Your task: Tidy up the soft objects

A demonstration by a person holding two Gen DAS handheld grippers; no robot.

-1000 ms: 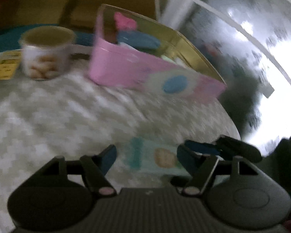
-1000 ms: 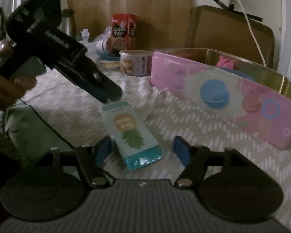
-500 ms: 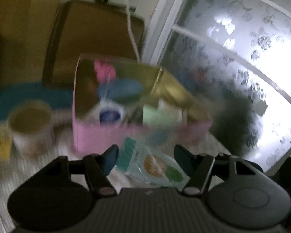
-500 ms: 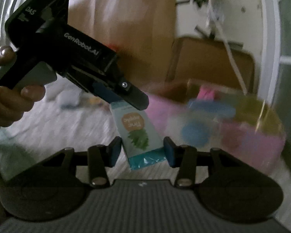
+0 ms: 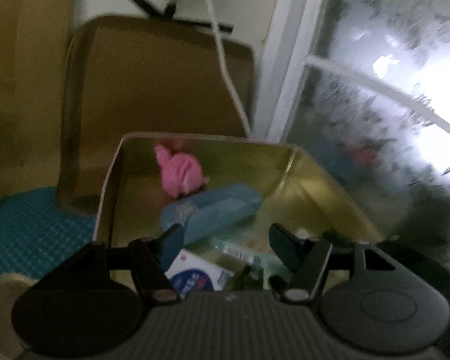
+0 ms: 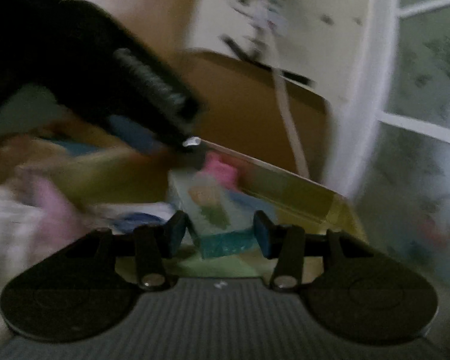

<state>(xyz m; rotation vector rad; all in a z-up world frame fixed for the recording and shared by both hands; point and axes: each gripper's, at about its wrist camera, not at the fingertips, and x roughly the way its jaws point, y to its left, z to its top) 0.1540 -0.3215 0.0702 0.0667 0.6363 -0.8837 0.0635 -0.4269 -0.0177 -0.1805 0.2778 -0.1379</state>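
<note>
Up off the table and over the tin (image 6: 285,186) goes the snack pouch (image 6: 213,213)! It sits between the right gripper (image 6: 219,229), whose jaws have just been opening, pads slightly clear. The left gripper (image 5: 226,232), jaws just narrowed, stays spread on nothing, so the drop-in looks close.

tin (image 5: 321,192): glossy gold metal inside
pink toy (image 5: 180,171): fluffy cloth
blue pouch (image 5: 213,210): soft, matt
packet (image 6: 216,210): smooth, shiny plastic film
mat (image 5: 30,225): teal, rough woven texture
window (image 5: 390,90): frosted patterned glass
</note>
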